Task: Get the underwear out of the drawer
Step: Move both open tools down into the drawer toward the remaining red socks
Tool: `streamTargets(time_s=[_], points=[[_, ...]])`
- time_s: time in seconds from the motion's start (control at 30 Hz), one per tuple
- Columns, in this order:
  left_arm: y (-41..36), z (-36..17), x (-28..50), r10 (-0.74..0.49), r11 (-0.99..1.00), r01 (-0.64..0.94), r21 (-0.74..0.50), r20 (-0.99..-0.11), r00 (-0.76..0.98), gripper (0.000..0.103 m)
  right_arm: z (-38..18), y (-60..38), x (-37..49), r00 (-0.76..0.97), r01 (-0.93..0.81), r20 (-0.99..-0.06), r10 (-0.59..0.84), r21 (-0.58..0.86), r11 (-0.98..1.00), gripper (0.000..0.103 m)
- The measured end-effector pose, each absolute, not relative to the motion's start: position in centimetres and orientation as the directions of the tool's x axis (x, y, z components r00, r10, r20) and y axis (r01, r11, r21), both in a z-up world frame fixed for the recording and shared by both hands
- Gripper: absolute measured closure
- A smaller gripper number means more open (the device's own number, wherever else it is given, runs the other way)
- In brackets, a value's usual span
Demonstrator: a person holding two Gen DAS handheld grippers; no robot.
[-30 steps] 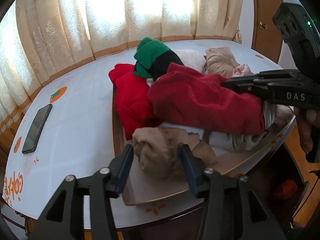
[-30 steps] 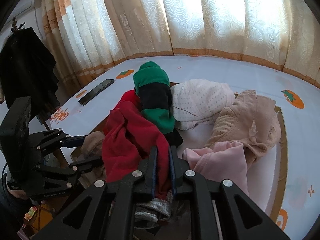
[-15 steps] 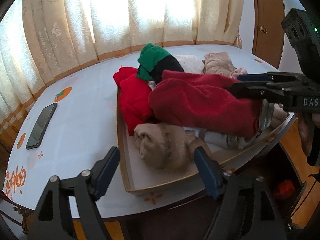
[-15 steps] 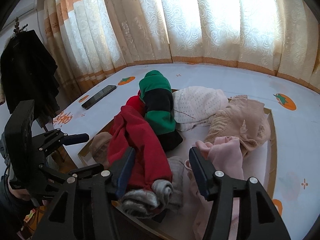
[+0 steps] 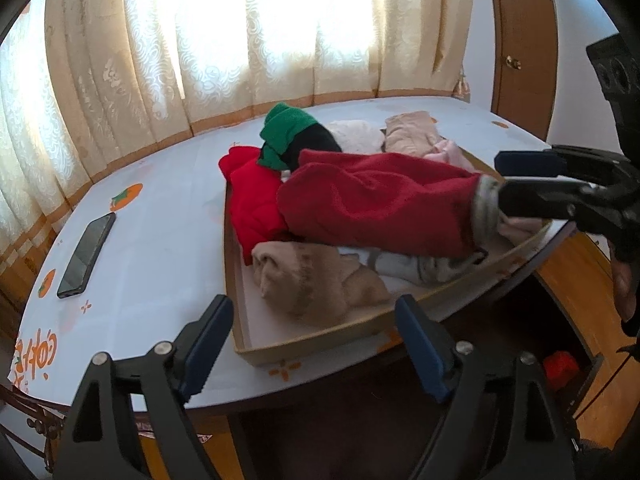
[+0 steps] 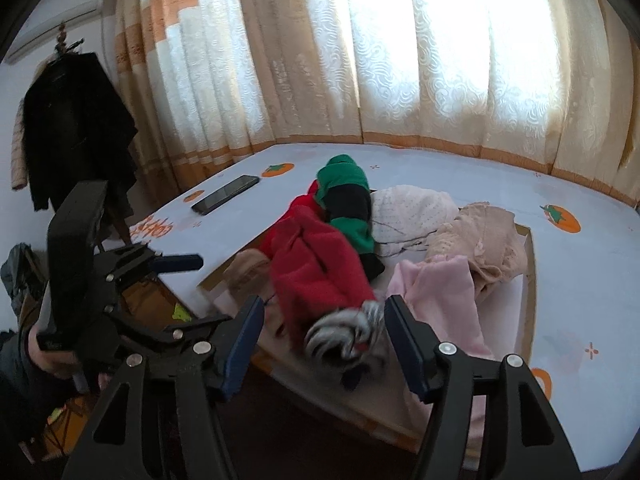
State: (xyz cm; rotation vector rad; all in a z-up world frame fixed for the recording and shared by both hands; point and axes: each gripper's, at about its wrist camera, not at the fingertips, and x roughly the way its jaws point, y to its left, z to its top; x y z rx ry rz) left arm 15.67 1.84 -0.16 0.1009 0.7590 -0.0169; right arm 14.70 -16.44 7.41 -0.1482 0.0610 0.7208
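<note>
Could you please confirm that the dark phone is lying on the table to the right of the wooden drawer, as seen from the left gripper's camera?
Not quite: in the left wrist view the phone lies on the table to the left of the drawer, not the right.

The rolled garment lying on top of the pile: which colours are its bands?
Green and black bands on the rolled garment, clearest in the right wrist view.

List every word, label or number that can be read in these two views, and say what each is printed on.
Orange lettering on the tablecloth, near its corner: seen upside down and at a slant, it cannot be read with certainty.
Same lettering in the right wrist view: too blurred to read.
Phone: dark screen, no text.
Drawer and the clothes in it: no labels visible.
</note>
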Motion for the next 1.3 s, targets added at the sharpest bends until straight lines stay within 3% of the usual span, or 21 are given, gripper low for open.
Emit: streamTargets(time_s=[0.43,0.77,1.3], points=[[-0.3,-0.3,11.7,0.011,0.983,0.121,0.140,-0.697,0.717,0.015,3.3,-18.4,9.7,0.754,-0.657,-0.199,0.626,-0.259,0.708,0.038],[-0.8,-3.3,9.0,-0.014,0.978,0.168,0.122,-0.768,0.640,0.015,0.1,-20.7,9.2,0.767,-0.641,-0.286,0.574,-0.299,0.707,0.038],[-0.9,-9.1,7.2,-0.010,0.971,0.220,0.097,-0.897,0.441,0.015,-8.3,-20.2,12.8,0.712,-0.668,-0.622,0.327,-0.454,0.590,0.038]])
